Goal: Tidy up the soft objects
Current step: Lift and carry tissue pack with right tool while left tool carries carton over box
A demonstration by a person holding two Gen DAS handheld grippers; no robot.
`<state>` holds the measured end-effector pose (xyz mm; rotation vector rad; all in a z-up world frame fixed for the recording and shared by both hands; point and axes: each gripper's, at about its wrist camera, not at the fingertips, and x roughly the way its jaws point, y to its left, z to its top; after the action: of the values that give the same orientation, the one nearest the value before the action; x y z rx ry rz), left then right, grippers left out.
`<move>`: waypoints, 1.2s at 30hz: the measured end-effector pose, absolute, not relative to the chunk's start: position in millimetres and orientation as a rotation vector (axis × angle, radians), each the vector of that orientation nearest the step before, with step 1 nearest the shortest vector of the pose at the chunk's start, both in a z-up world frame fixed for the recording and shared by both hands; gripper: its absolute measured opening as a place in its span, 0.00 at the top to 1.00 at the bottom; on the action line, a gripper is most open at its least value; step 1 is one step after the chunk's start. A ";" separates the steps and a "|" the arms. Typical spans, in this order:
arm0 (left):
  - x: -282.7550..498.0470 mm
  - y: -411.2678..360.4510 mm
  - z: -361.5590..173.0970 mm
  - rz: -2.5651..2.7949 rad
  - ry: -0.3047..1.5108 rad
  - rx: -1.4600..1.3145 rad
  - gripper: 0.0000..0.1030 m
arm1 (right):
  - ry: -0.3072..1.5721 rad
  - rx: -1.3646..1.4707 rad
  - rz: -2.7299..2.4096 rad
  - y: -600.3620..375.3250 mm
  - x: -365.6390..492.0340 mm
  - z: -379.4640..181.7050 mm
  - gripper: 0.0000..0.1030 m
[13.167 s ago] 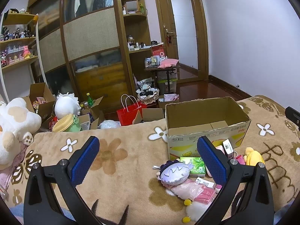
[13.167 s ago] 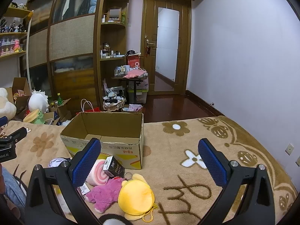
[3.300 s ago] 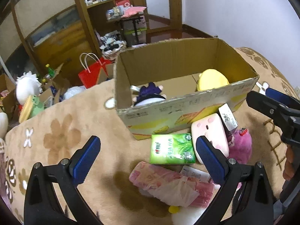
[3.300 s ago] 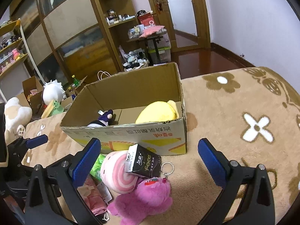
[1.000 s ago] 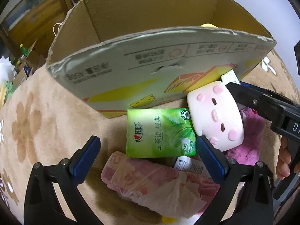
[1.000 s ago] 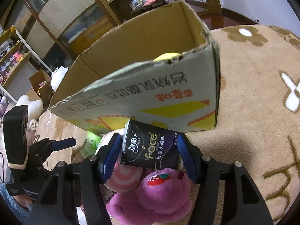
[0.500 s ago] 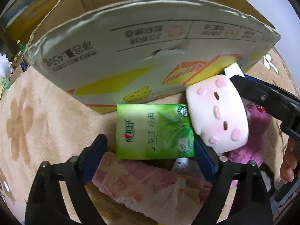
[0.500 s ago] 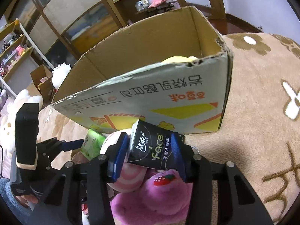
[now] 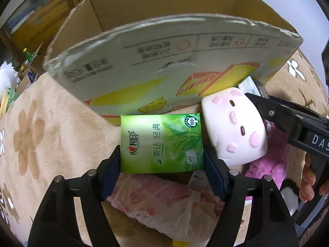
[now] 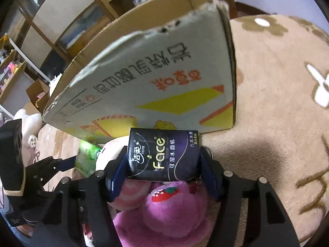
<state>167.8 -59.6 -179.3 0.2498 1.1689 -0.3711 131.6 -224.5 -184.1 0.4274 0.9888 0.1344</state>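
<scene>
My left tongs clamp the green tissue pack, right tongs the black tissue pack; cardboard box probably at twelve o'clock

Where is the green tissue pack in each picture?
Left wrist view: the green tissue pack sits in the middle, clamped in the left gripper.
Right wrist view: only a slice of it shows at lower left, behind the pink-and-white plush, held by the left gripper.
Shared landmark: the cardboard box right behind the pack in both.
</scene>
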 end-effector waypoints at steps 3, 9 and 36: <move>162.4 -58.0 -170.7 -0.353 1.148 0.232 0.29 | 0.965 0.399 0.106 -225.0 126.5 -177.0 0.34; 142.7 -55.8 -151.6 -0.325 1.085 0.216 0.29 | 0.934 0.358 0.071 -222.4 110.5 -159.3 0.34; 98.2 -10.5 -64.2 -0.229 0.835 0.141 0.29 | 0.694 0.290 0.095 -212.3 79.6 -114.0 0.33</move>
<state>98.2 -10.5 -64.2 0.1406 0.8351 -0.2287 79.6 -212.3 -114.0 0.2898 0.6936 0.0946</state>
